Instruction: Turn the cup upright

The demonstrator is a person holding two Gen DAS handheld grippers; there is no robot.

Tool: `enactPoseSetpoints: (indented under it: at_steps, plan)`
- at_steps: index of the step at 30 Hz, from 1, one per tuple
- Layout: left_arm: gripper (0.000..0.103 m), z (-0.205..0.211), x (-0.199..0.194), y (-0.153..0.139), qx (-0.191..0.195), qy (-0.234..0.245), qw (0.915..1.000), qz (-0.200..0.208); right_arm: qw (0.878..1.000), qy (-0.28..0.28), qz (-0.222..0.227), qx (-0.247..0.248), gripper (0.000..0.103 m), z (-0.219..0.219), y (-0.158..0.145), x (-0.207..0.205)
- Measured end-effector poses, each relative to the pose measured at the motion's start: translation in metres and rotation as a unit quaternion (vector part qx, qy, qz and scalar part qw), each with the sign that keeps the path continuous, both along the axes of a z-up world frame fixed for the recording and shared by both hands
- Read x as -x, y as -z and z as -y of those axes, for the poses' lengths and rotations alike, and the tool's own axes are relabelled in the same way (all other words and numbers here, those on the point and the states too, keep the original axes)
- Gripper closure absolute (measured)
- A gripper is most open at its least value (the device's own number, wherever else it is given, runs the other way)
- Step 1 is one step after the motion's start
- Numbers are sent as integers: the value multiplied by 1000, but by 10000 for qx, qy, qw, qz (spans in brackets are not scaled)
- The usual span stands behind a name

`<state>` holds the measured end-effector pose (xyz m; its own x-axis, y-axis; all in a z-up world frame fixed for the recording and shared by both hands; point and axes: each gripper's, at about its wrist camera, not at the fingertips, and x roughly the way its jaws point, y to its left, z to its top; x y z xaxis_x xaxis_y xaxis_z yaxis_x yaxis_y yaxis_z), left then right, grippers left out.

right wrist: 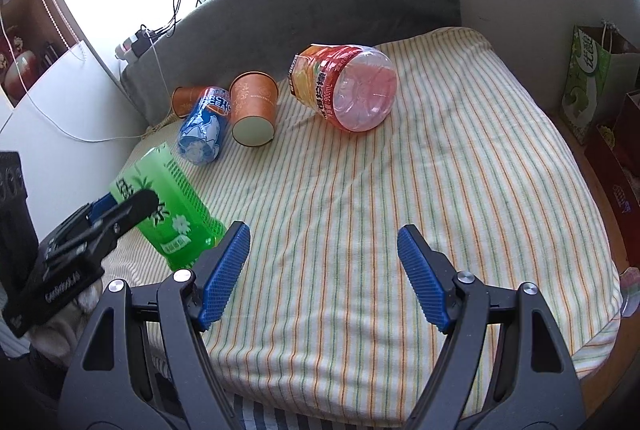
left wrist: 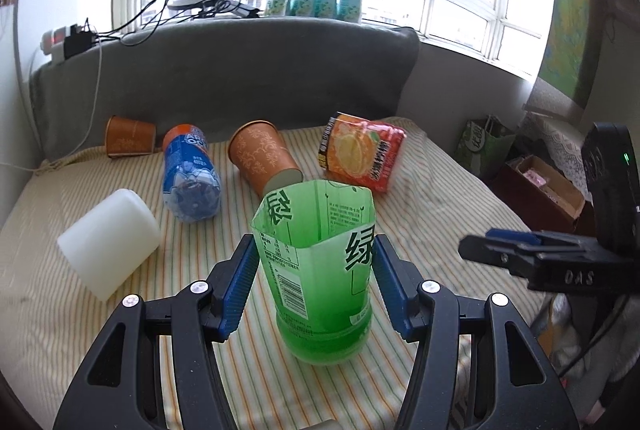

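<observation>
A green cut-bottle cup (left wrist: 320,270) stands upright on the striped cloth (left wrist: 60,314), open end up. My left gripper (left wrist: 314,254) has its blue pads on both sides of the cup, touching or nearly touching it; I cannot tell if it grips. The cup also shows in the right wrist view (right wrist: 168,206), with the left gripper's finger in front of it. My right gripper (right wrist: 322,250) is open and empty above the cloth (right wrist: 400,170), right of the green cup. It shows in the left wrist view (left wrist: 496,250) at the right.
Lying on the cloth: a white cup (left wrist: 108,238), a blue cut bottle (left wrist: 190,178), two orange paper cups (left wrist: 264,158) (left wrist: 130,136), an orange-red cut bottle (left wrist: 360,150). A grey cushion (left wrist: 240,70) backs the bed. Bags and boxes (left wrist: 536,186) stand right.
</observation>
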<state>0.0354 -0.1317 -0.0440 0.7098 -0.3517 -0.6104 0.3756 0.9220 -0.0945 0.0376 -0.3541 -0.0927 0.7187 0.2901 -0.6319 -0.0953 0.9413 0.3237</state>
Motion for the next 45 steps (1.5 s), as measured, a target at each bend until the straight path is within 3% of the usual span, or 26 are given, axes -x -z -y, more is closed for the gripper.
enactPoseSetpoints:
  at_steps: [3, 5, 12, 17, 21, 24, 29, 33, 39, 45]
  plan:
    - [43, 2, 4, 4, 52, 132, 9997, -187, 10000, -1, 24, -20, 24, 0, -1, 2]
    - [31, 4, 7, 6, -13, 141, 9997, -199, 10000, -16, 55, -10, 24, -1, -2, 4]
    - [29, 0, 22, 0, 52, 167, 9998, -127, 9997, -84, 204, 71, 24, -9, -9, 16]
    - [28, -10, 41, -12, 74, 65, 9998, 178, 9977, -155, 592, 307, 24, -22, -19, 31]
    - [28, -20, 55, -23, 122, -121, 9988, 457, 9928, -97, 1049, 577, 12, -34, -32, 48]
    - [27, -27, 66, -32, 157, -321, 9965, 753, 9869, -23, 1415, 777, 11, -43, -43, 61]
    - [25, -38, 79, -42, 133, -668, 9904, 1204, 9754, 138, 1947, 1026, 2, -53, -57, 80]
    - [19, -47, 86, -50, 123, -992, 9818, 1617, 9652, 291, 2332, 1148, 0, -56, -65, 93]
    - [19, -56, 87, -56, 125, -1274, 9746, 1838, 9604, 463, 2515, 1105, 0, -55, -69, 98]
    - [18, -61, 88, -58, 143, -1378, 9731, 1843, 9565, 507, 2617, 1183, 0, -58, -69, 103]
